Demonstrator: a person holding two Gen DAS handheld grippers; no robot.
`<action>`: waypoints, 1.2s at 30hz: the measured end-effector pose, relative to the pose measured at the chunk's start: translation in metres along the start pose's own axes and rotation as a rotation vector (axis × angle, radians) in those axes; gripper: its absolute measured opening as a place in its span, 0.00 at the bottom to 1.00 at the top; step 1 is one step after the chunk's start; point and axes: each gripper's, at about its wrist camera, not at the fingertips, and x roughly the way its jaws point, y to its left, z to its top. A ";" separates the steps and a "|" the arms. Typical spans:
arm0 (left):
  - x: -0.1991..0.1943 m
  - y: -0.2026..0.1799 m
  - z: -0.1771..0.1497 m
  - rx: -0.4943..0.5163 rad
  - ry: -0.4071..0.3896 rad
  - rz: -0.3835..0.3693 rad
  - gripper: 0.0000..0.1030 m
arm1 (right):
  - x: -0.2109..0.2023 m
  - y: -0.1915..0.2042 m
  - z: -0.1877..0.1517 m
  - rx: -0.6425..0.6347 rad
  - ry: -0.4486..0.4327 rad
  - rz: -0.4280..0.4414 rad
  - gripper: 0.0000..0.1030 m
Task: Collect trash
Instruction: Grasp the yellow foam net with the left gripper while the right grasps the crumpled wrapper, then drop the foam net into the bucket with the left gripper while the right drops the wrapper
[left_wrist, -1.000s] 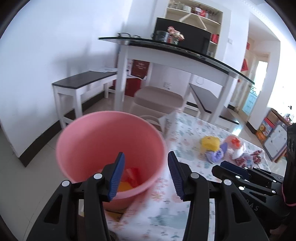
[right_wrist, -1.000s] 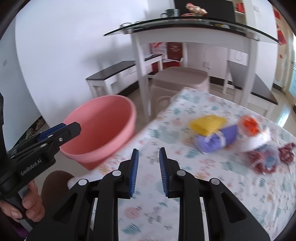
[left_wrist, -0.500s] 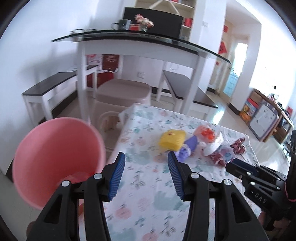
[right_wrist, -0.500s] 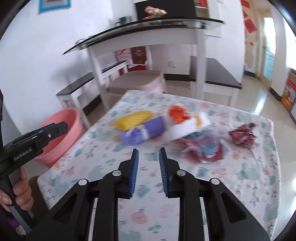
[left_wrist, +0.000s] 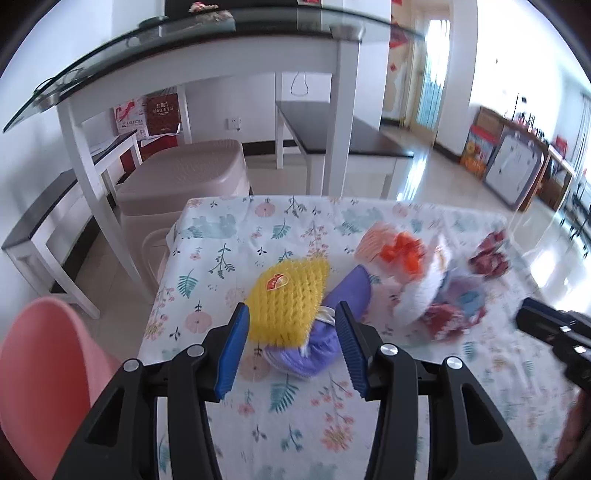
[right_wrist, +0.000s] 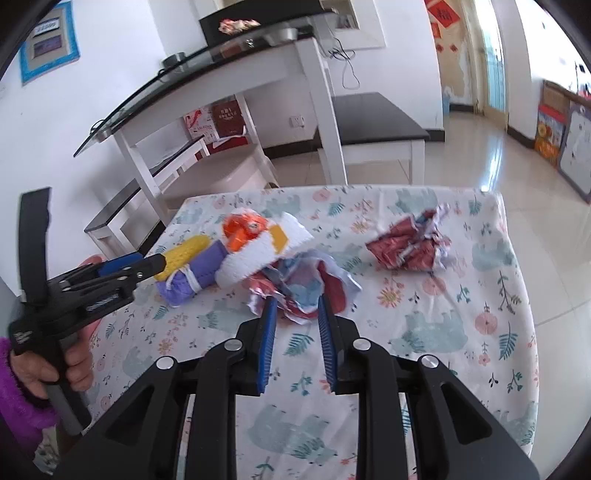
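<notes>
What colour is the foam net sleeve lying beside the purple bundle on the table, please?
Yellow; the foam net sleeve shows best in the left wrist view, with a red sticker on it.

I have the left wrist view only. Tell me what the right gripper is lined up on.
Observer: The right gripper is open, with its jaws on either side of the near edge of a crumpled blue-and-red wrapper. I see no squeeze on it.
Operator: Now describe my own gripper from the outside.
Observer: The left gripper has its tips at the yellow foam net. A hand in a purple sleeve holds its handle.
</notes>
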 end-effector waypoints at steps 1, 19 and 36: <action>0.004 0.000 0.000 0.002 0.006 0.004 0.46 | 0.000 -0.003 0.001 0.010 -0.003 -0.006 0.23; -0.006 0.017 -0.013 -0.087 -0.019 -0.025 0.08 | 0.028 -0.086 0.040 0.199 -0.052 -0.181 0.41; -0.028 0.018 -0.021 -0.128 -0.026 -0.028 0.08 | 0.035 -0.082 0.022 0.170 -0.008 -0.142 0.18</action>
